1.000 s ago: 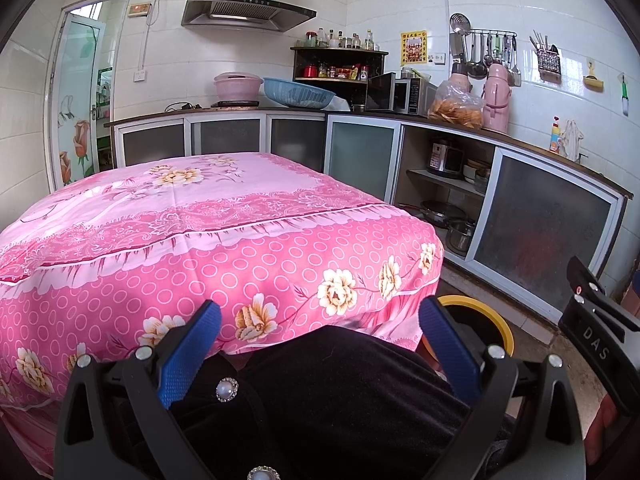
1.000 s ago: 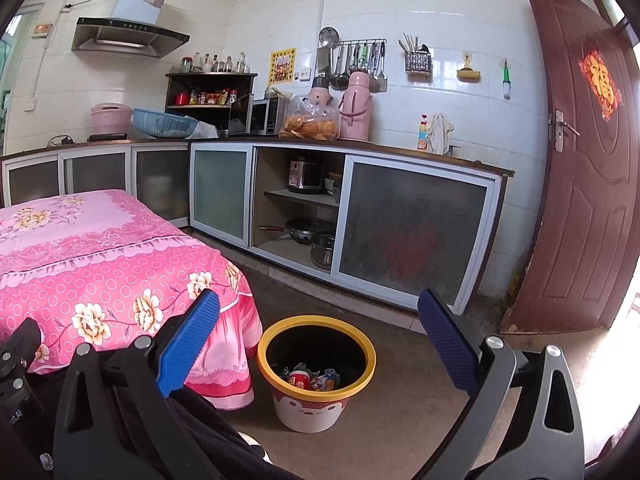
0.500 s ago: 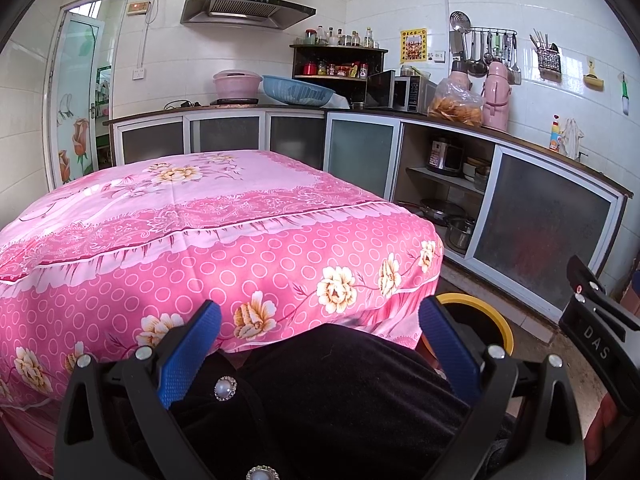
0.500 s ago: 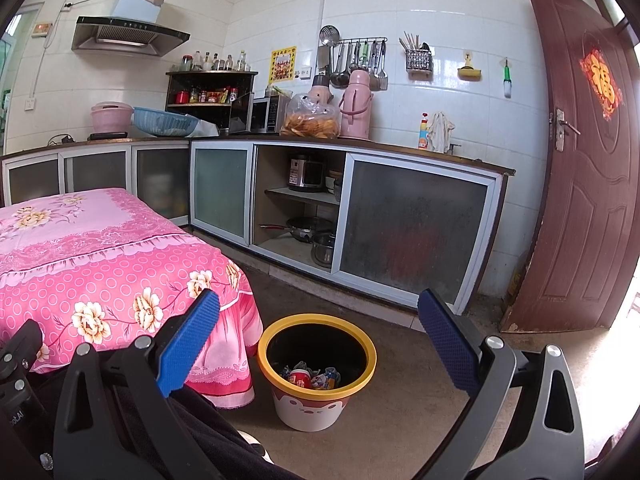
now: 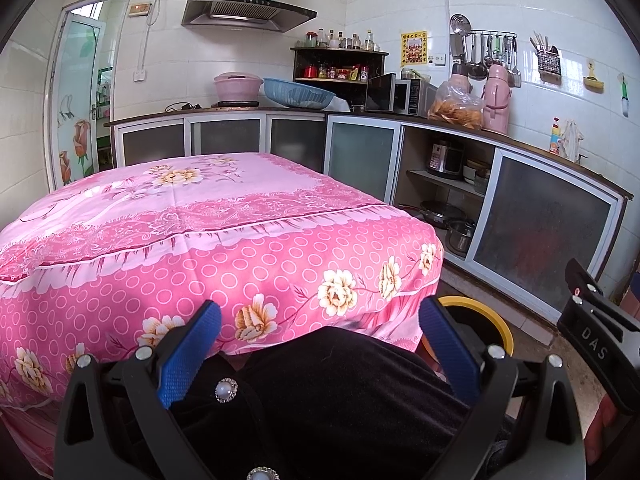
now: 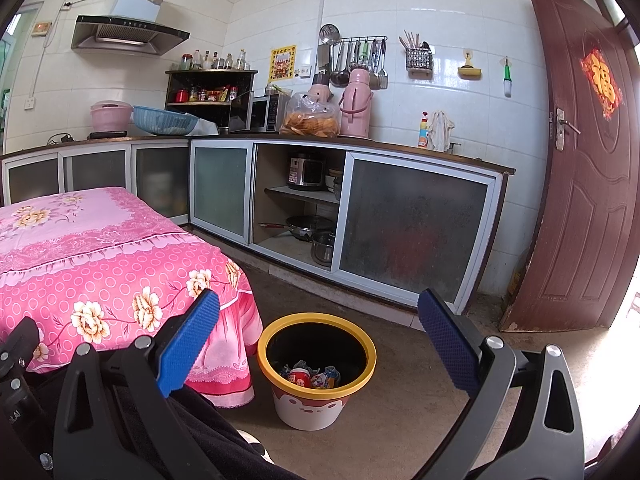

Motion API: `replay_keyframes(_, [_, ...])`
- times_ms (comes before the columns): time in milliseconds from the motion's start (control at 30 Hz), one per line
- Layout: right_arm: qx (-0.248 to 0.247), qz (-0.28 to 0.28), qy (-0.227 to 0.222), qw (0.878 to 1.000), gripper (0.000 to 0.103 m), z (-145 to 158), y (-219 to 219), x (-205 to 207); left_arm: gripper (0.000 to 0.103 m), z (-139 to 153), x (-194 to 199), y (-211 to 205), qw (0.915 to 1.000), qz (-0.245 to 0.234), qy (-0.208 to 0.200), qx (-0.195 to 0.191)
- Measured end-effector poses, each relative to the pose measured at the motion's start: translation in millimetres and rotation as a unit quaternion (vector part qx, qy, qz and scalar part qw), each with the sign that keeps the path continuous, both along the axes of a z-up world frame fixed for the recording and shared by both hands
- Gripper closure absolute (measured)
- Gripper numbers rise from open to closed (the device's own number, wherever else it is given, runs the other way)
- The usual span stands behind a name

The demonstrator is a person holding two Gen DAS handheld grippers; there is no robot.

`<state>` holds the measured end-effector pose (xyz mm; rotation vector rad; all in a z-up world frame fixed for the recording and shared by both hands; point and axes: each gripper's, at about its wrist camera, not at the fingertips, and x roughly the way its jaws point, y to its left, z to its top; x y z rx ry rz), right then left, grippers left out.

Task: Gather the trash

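Holding steady, nothing shifted since earlier: left gripper (image 5: 320, 340) and right gripper (image 6: 318, 336) both spread wide, empty. Bin (image 6: 316, 398) upright beside table (image 6: 80, 256), mouth up, trash (image 6: 310, 376) inside.

1. my left gripper (image 5: 320, 344) is spread wide with nothing between its blue pads (image 5: 188, 354).
2. below it i see my dark clothing (image 5: 340, 392).
3. ahead stands the table under a pink floral cloth (image 5: 208, 216).
4. the yellow-rimmed bin (image 5: 484, 314) peeks out beside the table's right corner.
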<state>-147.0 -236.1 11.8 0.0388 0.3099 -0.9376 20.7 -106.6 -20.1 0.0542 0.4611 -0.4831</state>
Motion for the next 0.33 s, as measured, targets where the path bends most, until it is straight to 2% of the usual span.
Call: replay_keyframes(333, [0.001,-0.001,0.001,1.0,0.008,-0.7,-1.0,1.2,0.008,0.3,3.0,0.6,1.0,0.001,0.008,0.002])
